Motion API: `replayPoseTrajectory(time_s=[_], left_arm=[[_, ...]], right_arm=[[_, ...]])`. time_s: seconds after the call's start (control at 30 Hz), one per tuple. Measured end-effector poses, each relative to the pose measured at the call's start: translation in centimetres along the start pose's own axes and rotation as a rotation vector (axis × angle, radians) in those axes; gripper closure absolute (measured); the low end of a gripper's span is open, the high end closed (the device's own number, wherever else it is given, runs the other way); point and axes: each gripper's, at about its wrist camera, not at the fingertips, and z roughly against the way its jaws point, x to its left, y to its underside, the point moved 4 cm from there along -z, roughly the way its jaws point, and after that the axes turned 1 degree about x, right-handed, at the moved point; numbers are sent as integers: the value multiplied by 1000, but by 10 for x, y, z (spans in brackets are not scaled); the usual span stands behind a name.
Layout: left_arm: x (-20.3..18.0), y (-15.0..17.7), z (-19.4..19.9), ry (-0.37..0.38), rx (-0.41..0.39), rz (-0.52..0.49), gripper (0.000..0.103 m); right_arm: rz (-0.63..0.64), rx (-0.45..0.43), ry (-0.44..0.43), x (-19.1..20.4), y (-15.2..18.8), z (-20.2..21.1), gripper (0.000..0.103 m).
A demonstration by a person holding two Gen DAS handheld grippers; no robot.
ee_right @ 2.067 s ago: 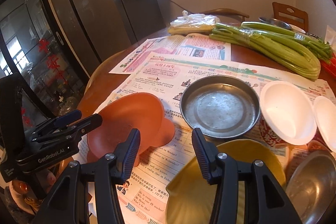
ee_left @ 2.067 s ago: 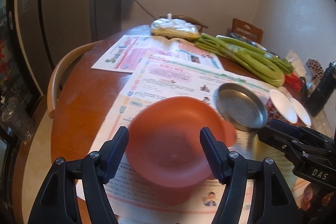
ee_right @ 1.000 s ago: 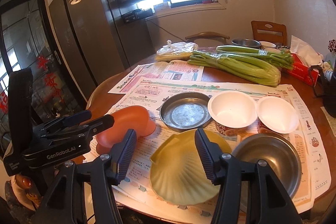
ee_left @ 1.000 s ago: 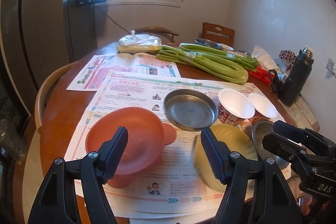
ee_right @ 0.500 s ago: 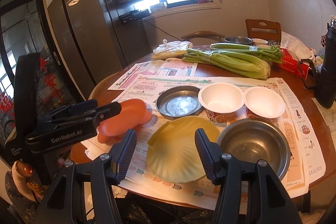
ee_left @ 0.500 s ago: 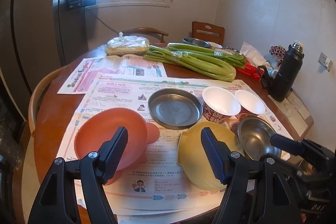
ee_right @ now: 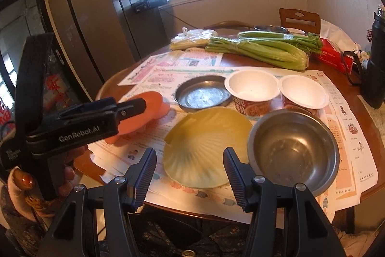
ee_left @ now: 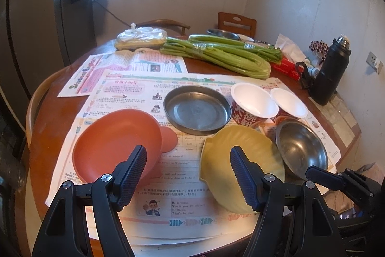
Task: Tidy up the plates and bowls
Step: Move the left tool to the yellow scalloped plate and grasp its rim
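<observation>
The left gripper point(ee_left: 187, 175) hangs above the near edge of the round table point(ee_left: 55, 112), jaws apart and empty; its body reads "GenRobot.AI" in the right wrist view. The right gripper point(ee_right: 189, 171) also stands open with nothing between its fingers.

Beyond the left gripper lie an orange plate point(ee_left: 115, 139) and a yellow shell-shaped plate point(ee_left: 243, 148), with a flat steel dish point(ee_left: 196, 110) behind them. A steel bowl point(ee_right: 293, 148) sits just beside the yellow plate. Two paper noodle cups point(ee_right: 251, 88) with red printed Chinese characters stand behind it.

All rest on newspapers point(ee_left: 134, 90); one masthead is too distorted to read. Celery point(ee_left: 216, 54) lies farther back.
</observation>
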Motion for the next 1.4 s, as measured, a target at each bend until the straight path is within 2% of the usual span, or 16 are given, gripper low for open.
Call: replayPoseTrajectory(time_s=[0.23,0.47,0.9,1.2,1.27,1.3,1.37,1.4], left_arm=[[-3,6,-16,7,37,-6,29],[-5,14,-42,7,92,-15,29],[-14,17,-87,10,158,-47,29],[-17,22,-107,29,193,-44,30],[-17,24,-109,31,194,-40,35],[-18,24,-108,33,191,-42,42],[-19,24,-107,57,193,-39,50],[-20,25,-106,72,196,-38,51]], right_arm=[[-60,68,-5,-12,16,-17,46],[-112,107,48,-27,24,-34,46],[-158,108,116,-41,24,-60,46],[-99,88,138,-31,20,-72,46],[-92,93,129,-30,21,-75,46],[-87,94,123,-29,21,-76,46],[-82,97,117,-27,21,-78,46],[-81,99,112,-26,21,-79,46]])
